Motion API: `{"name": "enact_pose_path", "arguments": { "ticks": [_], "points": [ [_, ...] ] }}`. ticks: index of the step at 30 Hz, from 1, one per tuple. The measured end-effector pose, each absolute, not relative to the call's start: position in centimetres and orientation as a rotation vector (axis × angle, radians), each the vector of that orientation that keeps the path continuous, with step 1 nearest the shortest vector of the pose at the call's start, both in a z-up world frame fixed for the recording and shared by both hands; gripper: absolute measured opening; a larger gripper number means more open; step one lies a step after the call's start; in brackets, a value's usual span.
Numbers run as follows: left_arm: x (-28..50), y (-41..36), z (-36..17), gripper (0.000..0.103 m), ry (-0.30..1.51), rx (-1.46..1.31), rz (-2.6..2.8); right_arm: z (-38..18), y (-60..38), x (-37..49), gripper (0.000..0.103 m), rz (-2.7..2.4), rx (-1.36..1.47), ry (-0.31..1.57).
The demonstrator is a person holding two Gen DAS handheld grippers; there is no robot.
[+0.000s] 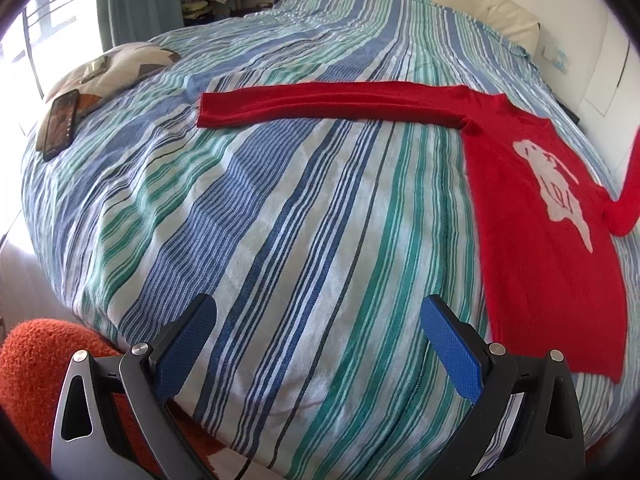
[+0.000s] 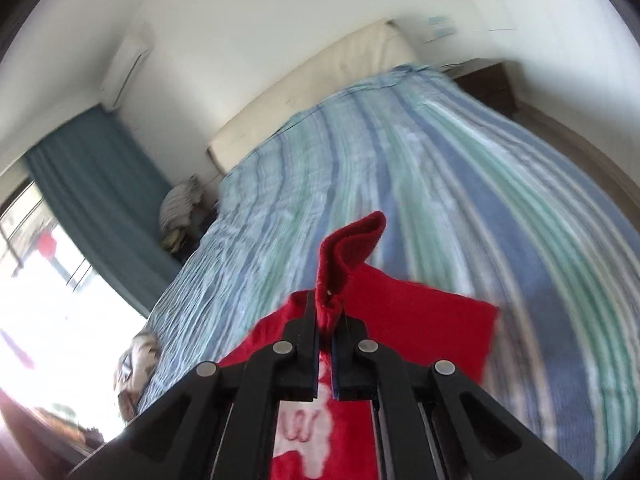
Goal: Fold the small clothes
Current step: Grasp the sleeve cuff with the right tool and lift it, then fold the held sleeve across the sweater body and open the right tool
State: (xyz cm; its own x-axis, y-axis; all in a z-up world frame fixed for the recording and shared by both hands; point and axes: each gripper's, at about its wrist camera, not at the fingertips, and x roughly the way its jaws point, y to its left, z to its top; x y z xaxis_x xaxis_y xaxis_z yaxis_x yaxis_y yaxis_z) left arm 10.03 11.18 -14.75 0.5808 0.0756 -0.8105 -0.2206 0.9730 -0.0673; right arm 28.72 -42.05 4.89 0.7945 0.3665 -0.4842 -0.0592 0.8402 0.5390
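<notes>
A small red sweater (image 1: 540,216) with a white animal print lies flat on the striped bed at the right of the left wrist view. Its one sleeve (image 1: 328,106) stretches straight out to the left. My left gripper (image 1: 318,320) is open and empty, low over the bedspread, well short of the sweater. The other sleeve (image 1: 628,184) rises off the bed at the right edge. My right gripper (image 2: 326,308) is shut on that sleeve's cuff (image 2: 348,256) and holds it lifted above the sweater body (image 2: 424,320).
The bed (image 1: 280,220) has a blue, green and white striped cover. A patterned cushion (image 1: 120,68) with a phone (image 1: 60,124) lies at its far left. An orange fuzzy thing (image 1: 36,364) sits below the bed edge. A cream headboard (image 2: 320,80) and blue curtain (image 2: 96,184) stand behind.
</notes>
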Motion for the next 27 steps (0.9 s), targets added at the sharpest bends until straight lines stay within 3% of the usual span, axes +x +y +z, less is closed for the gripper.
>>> {"name": "enact_pose_path", "arguments": {
  "ticks": [2, 4, 5, 6, 12, 19, 20, 23, 25, 27],
  "points": [
    [10.0, 11.6, -14.8, 0.102, 0.937, -0.175, 0.181, 4.2, -37.2, 31.0, 0.007, 0.368, 0.546, 0.65],
    [10.1, 12.0, -15.2, 0.102, 0.958, -0.183, 0.194, 2.7, -33.5, 33.3, 0.043, 0.436, 0.544, 0.727],
    [10.3, 12.3, -15.5, 0.102, 0.973, -0.189, 0.201, 1.9, -32.5, 34.1, 0.086, 0.449, 0.548, 0.776],
    [10.4, 12.6, -15.7, 0.102, 0.987, -0.199, 0.206, 1.3, -32.0, 34.4, 0.089, 0.467, 0.572, 0.788],
    [10.8, 13.5, -16.4, 0.102, 1.015, -0.272, 0.202, -1.5, -37.8, 33.7, 0.089, 0.344, 0.642, 0.818],
    [11.0, 11.3, -16.5, 0.102, 1.014, -0.167, 0.187, -13.3, -41.8, 34.8, 0.088, 0.223, 0.829, 1.077],
    [11.0, 11.1, -16.5, 0.102, 1.014, -0.152, 0.185, -15.0, -42.0, 34.9, 0.085, 0.182, 0.805, 1.116],
    [11.0, 10.5, -16.6, 0.102, 1.019, -0.117, 0.184, -17.5, -43.6, 33.6, 0.042, 0.013, 0.768, 1.112],
    [10.9, 10.7, -16.6, 0.102, 1.018, -0.126, 0.183, -15.9, -44.3, 32.3, 0.044, -0.035, 0.752, 1.034],
    [11.0, 11.0, -16.6, 0.102, 1.02, -0.141, 0.182, -13.3, -43.6, 31.1, 0.058, -0.038, 0.628, 0.995]
  ]
}}
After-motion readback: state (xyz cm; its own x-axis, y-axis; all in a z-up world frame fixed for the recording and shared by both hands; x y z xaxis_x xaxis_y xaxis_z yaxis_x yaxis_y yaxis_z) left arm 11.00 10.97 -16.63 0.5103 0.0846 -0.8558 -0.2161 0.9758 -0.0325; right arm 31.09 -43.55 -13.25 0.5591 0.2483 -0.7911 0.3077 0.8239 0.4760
